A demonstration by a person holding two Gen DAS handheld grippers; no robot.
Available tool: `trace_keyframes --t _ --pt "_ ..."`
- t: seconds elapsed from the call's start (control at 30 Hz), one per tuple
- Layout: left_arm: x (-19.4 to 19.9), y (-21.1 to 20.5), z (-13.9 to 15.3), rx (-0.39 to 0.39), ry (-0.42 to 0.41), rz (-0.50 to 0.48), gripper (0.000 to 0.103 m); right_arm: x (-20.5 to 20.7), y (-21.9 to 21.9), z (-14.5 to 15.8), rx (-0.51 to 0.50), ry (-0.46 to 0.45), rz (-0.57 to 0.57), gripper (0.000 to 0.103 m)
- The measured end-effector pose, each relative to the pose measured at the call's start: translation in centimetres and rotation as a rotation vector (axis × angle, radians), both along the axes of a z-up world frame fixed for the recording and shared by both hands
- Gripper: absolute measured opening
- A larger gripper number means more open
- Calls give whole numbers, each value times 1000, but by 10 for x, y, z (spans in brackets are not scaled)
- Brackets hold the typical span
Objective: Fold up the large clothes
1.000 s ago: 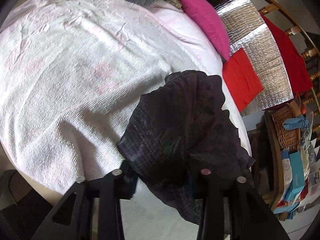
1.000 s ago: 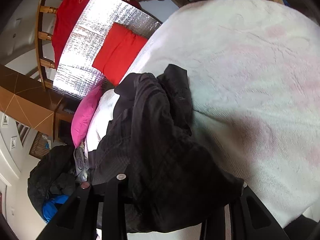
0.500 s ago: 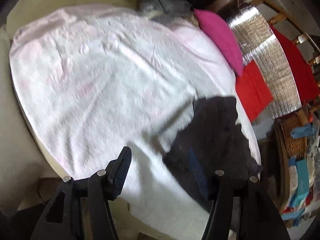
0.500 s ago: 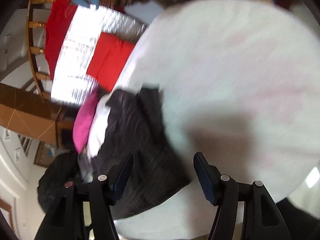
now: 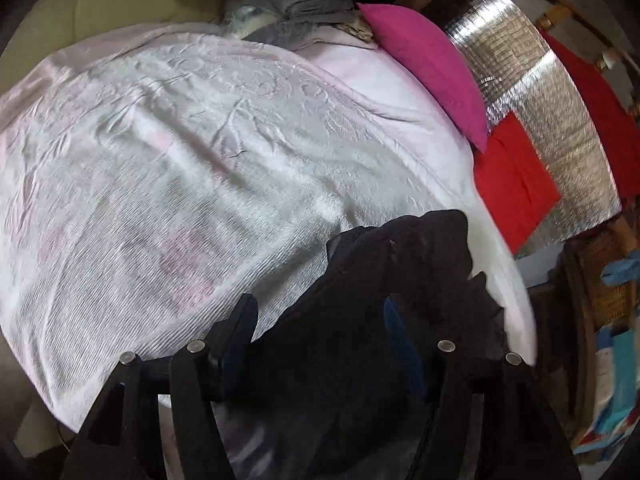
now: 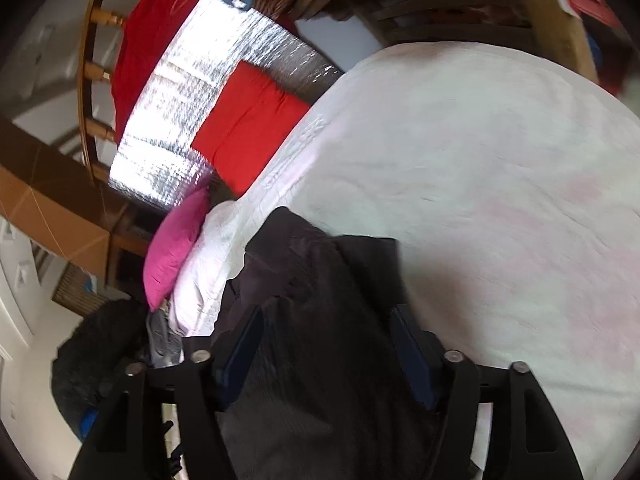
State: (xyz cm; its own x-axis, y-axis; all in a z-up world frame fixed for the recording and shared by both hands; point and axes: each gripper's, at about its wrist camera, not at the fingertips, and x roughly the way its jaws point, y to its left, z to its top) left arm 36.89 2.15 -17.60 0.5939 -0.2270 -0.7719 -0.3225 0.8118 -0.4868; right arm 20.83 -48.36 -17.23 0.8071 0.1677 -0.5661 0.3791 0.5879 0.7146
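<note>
A black garment (image 5: 400, 264) lies crumpled near the right edge of a bed with a white and pale pink cover (image 5: 200, 160). My left gripper (image 5: 318, 324) hangs just over the heap. Its jaws are opening, the cloth lies between the fingers, and the pads do not press on it. The right wrist view shows the same garment (image 6: 320, 272) bunched on the cover (image 6: 500, 160), filling the gap of my right gripper (image 6: 326, 344). Those jaws are also opening and stand wide apart, clamping nothing.
A magenta pillow (image 5: 424, 68) and grey folded clothes (image 5: 308, 4) lie at the head of the bed. Beside the bed are a red cushion (image 5: 512, 184), a silver foil mat (image 5: 532, 92), a wooden rail and a wicker basket (image 5: 612, 292). A dark bag (image 6: 96, 356) sits on the floor.
A second ago both grippers were shut on the black garment. Both have let go and their jaws have widened. The garment has dropped into a heap on the bed.
</note>
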Motion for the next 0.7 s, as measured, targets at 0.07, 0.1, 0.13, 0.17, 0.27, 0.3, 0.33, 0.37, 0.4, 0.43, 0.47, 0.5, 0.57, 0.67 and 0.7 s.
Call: trace_keyframes --t 0.07,0.1,0.13,0.17,0.27,0.3,0.33,0.37,0.4,0.43,0.47,0.5,0.57,0.67,0.7 --pt "6 -13 0 88 9 -35 66 17 10 5 -74 16 14 77" --pt "12 -19 -1 118 14 -60 66 26 15 7 -133 41 12 77" --pt "17 -23 -1 142 17 -83 66 37 18 9 -201 73 5 77" --pt "23 -27 -2 178 33 -104 66 46 17 10 -241 93 3 77" --pt "40 -31 0 213 31 -148 66 70 2 7 -231 121 7 77" --pt "47 -33 1 224 41 -165 66 75 -3 7 -221 122 10 77" --pt "52 -36 0 234 54 -180 67 86 -7 6 -216 126 24 77" --pt "58 -39 0 241 61 -199 69 94 -8 6 -218 133 41 77" --pt "64 -42 -1 242 60 -211 71 105 -8 5 -224 147 69 77" --pt "67 -44 -2 242 61 -215 74 117 -6 3 -234 162 99 77" --pt "71 -47 -3 241 66 -216 76 127 -3 1 -251 174 124 77" --pt "75 -49 -4 239 71 -218 76 137 0 -1 -278 189 146 77" --pt "83 -54 -7 233 79 -232 78 157 7 -7 -327 221 182 77" --pt "94 -60 -9 234 84 -245 78 180 12 -20 -341 255 221 77" --pt "97 -61 -9 233 83 -245 78 181 11 -24 -338 260 230 77"
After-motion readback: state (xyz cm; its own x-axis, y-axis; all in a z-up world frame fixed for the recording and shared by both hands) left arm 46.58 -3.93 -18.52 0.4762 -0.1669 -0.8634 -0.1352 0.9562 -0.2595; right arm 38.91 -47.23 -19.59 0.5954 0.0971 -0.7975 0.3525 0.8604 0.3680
